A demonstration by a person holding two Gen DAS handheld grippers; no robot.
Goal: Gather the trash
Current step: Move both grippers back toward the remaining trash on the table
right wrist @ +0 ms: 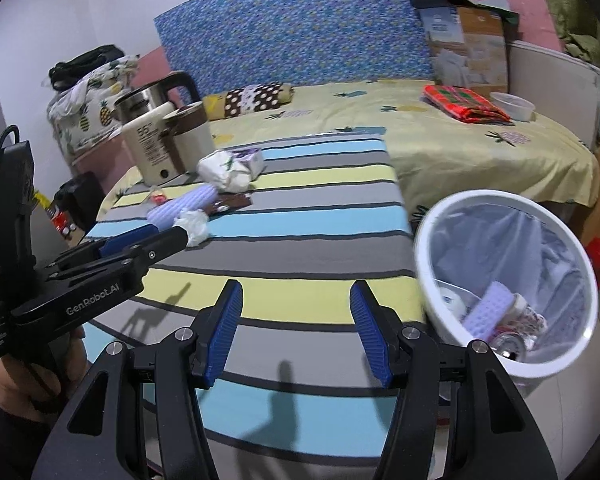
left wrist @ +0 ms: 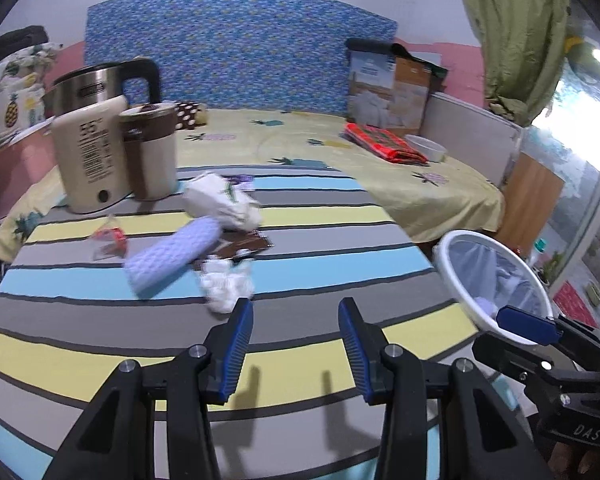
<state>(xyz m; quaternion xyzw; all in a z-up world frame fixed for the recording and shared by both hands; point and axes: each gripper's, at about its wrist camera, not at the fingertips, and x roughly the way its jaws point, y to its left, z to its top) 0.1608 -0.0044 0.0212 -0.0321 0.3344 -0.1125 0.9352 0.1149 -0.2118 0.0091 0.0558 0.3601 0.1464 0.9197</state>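
Our left gripper [left wrist: 296, 316] hovers with its jaws standing moderately apart and empty, just short of a crumpled white tissue [left wrist: 224, 286] on the striped cloth [left wrist: 320, 256] covering the bed. Our right gripper [right wrist: 296, 300] is likewise parted and holds nothing, poised over bare stripes to the right.

Beyond the tissue lie the rest of the litter: a lavender ribbed bottle [left wrist: 172, 256], a brown wrapper [left wrist: 244, 246], a white crumpled bag [left wrist: 220, 200] and a small red-and-clear wrapper [left wrist: 110, 240], all clustered together. Far left stand a beige appliance [left wrist: 90, 160] and a steel kettle [left wrist: 88, 88].

The white bin [right wrist: 504, 280], lined and already holding scraps, sits off the cloth's right edge, near the right gripper.

We judge the tissue light enough to slip or be pushed into the bottle beside it. The two grippers sit close together, so a carry toward the bin risks a clash. The near and right stripes offer open room.
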